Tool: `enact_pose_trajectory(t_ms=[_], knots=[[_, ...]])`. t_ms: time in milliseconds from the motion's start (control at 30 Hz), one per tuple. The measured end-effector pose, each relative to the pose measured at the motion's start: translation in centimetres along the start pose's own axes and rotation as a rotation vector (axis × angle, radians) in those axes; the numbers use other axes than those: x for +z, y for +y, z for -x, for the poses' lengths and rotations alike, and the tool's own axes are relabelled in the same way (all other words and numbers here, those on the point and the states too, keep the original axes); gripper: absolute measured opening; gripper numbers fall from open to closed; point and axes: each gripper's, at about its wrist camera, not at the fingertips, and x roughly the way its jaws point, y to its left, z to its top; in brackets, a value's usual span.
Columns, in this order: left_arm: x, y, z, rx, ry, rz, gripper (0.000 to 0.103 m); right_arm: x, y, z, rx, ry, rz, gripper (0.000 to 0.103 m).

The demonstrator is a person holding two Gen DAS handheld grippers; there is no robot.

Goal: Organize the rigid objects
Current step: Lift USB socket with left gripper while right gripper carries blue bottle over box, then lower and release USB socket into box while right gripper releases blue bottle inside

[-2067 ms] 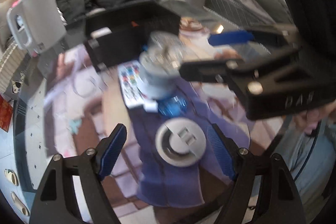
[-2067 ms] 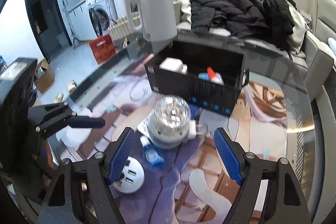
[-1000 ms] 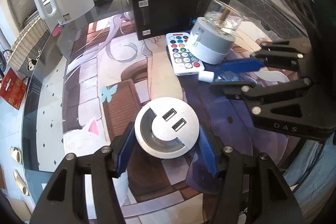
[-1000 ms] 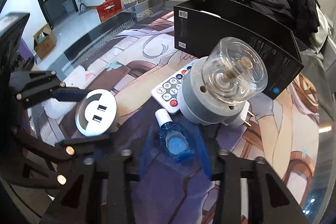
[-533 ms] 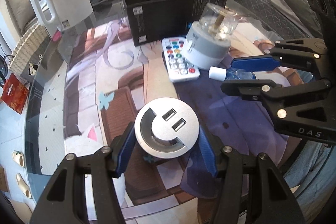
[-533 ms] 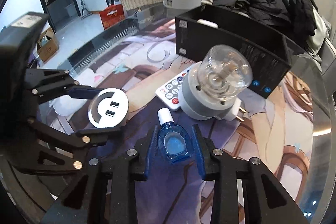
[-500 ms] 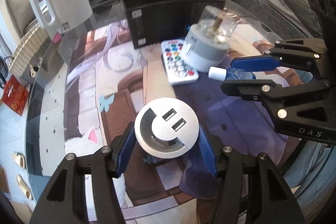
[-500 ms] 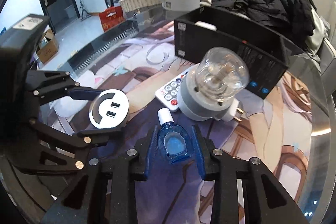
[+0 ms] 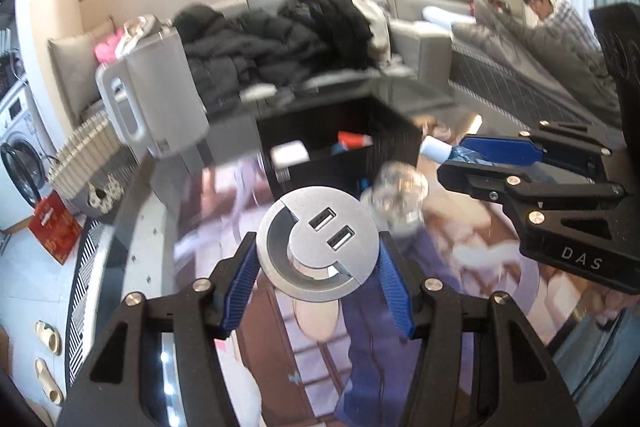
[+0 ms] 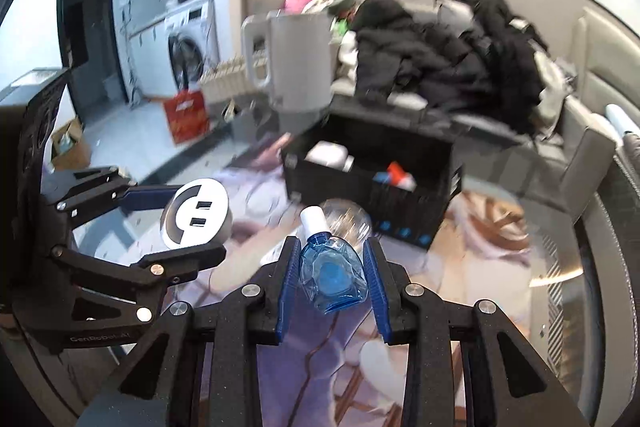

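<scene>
My left gripper (image 9: 318, 277) is shut on a round silver USB socket hub (image 9: 316, 241), held in the air above the table; the same hub (image 10: 196, 213) shows at the left of the right wrist view. My right gripper (image 10: 330, 269) is shut on a small blue bottle (image 10: 332, 271) with a white cap, also lifted; from the left wrist view the bottle (image 9: 440, 149) pokes out between the blue pads at the right. A black open box (image 9: 340, 147) (image 10: 372, 167) stands ahead with a white item and a red-and-blue item inside. A clear-domed grey lamp (image 9: 400, 191) stands in front of it.
A grey electric kettle (image 9: 156, 99) (image 10: 296, 63) stands behind the box on the glass table (image 9: 120, 227). A wicker basket (image 9: 84, 155) sits at the left edge. Dark coats (image 10: 440, 55) are piled on a sofa; a person (image 9: 552, 11) sits far right.
Both grippers have risen and tilted up, each carrying its object off the table. The box's inside and the room behind have come into view.
</scene>
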Motion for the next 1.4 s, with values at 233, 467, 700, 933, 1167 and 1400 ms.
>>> enact_pose_trajectory(t_ms=[233, 467, 700, 933, 1167, 1400], knots=[[2.2, 0.2, 2.7, 0.054, -0.179, 0.033, 0.057, 1.6, -0.3, 4.1, -0.072, -0.203, 0.003, 0.032], [3.9, 0.2, 3.7, 0.045, -0.245, 0.072, 0.057, 2.3, -0.3, 6.0, -0.084, -0.273, -0.01, 0.032], [5.0, 0.3, 2.4, 0.042, -0.229, 0.103, 0.057, 3.0, -0.9, 6.6, -0.1, -0.299, -0.03, 0.032], [7.1, 0.9, 1.1, 0.074, -0.251, 0.135, 0.057, 4.8, -2.0, 5.8, -0.126, -0.334, -0.043, 0.032], [8.7, 1.8, -1.5, 0.1, -0.257, 0.135, 0.057, 7.2, -3.2, 3.1, -0.145, -0.324, -0.043, 0.032], [10.0, 2.7, -3.6, 0.106, -0.243, 0.148, 0.057, 9.2, -4.9, -0.2, -0.162, -0.308, -0.077, 0.032]])
